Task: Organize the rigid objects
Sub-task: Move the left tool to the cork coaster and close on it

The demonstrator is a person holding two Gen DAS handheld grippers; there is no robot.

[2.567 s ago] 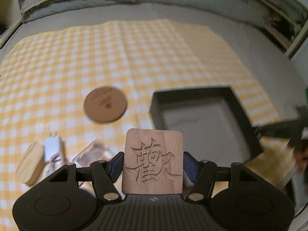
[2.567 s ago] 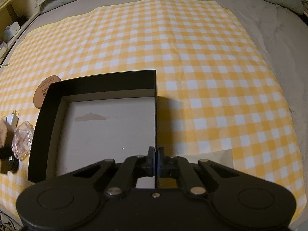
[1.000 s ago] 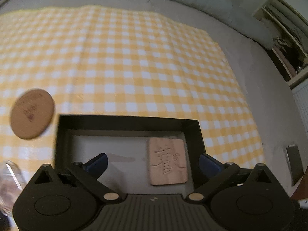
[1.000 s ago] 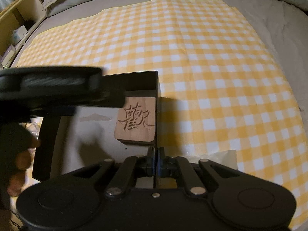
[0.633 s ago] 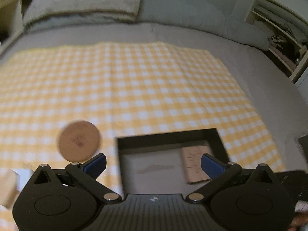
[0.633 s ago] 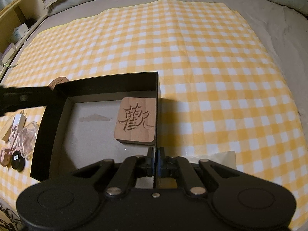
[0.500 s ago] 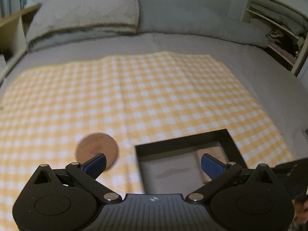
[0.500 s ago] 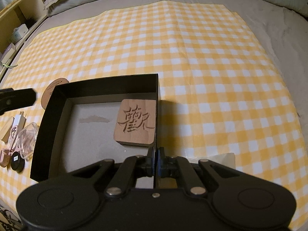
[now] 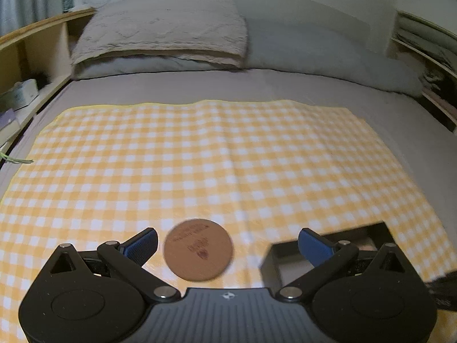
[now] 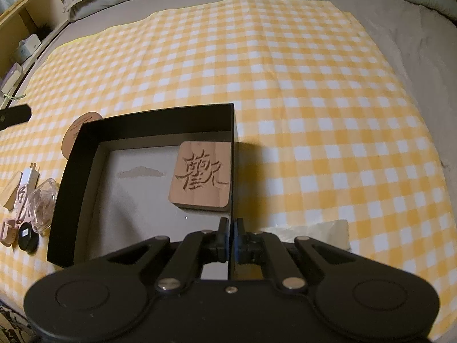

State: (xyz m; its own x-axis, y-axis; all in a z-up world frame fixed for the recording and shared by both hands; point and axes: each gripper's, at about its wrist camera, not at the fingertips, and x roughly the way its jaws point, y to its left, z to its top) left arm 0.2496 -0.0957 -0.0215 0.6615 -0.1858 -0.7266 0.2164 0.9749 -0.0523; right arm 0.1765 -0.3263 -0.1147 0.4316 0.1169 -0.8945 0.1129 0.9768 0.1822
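Right tool (image 10: 230, 235), jaws closed on the right wall of the black box (image 10: 88, 143); inside, flat against that wall, lies the square wooden block (image 10: 201, 175), pale brown, round-cornered, carved with a dark character. Left tool (image 9: 227, 245), jaws wide apart and empty, above the round cork coaster (image 9: 198, 253) on the yellow checked cloth (image 9: 228, 157).

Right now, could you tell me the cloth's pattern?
Yellow-and-white checks on the cloth, clearest in the right wrist view.

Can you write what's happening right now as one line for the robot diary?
left gripper: open, above round coaster | right gripper: shut on black box wall | carved wooden block: in box
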